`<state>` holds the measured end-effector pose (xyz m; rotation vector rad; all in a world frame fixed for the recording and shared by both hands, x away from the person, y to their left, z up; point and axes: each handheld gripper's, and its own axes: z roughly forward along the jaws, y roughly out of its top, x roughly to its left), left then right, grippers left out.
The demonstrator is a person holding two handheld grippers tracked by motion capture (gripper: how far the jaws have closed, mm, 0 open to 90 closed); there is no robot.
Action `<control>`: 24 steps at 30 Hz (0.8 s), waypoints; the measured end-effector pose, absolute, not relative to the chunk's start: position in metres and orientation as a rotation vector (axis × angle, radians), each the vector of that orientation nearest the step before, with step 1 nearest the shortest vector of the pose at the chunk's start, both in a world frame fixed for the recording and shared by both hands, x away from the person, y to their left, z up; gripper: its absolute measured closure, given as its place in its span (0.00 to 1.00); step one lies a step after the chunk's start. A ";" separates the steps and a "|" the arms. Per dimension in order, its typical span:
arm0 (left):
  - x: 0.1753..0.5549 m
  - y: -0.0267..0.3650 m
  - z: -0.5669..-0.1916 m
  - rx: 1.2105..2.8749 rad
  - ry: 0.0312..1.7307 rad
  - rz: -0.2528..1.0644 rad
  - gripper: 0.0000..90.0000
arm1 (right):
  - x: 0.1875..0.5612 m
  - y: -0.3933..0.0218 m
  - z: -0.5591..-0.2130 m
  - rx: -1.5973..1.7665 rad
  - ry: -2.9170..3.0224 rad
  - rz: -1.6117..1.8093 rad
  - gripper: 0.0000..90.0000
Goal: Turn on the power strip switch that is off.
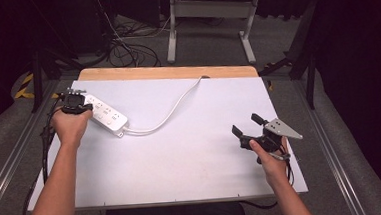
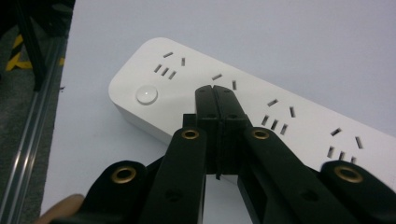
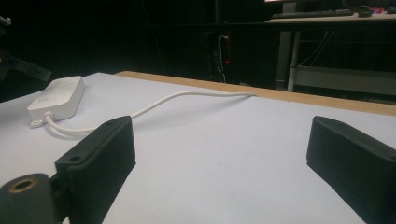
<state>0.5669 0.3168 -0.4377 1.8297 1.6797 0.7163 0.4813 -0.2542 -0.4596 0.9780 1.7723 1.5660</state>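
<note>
Power strip (image 1: 107, 114) at table's (image 1: 191, 152) 10 o'clock | left gripper (image 2: 215, 88) fingers pressed together, poised over its sockets, likely to press switch (image 2: 146, 95) | right gripper (image 1: 245, 125) fingers wide, idle at 4 o'clock.

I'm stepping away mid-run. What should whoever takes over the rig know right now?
Left gripper: jaws shut, tips over the power strip at the table's left side, near its round button; whether they touch it I can't tell.
Right gripper: open, holding nothing, at the table's right side.
The strip's cord runs off the far edge.
Sockets hold no plugs.
Likely left: pressing the button.
</note>
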 end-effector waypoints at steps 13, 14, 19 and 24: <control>0.577 0.325 -0.445 1.806 1.731 0.661 0.98 | 0.481 -0.253 -0.460 0.987 1.784 1.563 0.10; 0.578 0.325 -0.446 1.809 1.733 0.659 0.98 | 0.481 -0.252 -0.461 0.985 1.785 1.563 0.10; 0.580 0.325 -0.450 1.814 1.730 0.662 0.99 | 0.481 -0.251 -0.461 0.988 1.793 1.560 0.10; 0.581 0.325 -0.451 1.814 1.717 0.672 0.99 | 0.482 -0.252 -0.461 0.991 1.794 1.561 0.10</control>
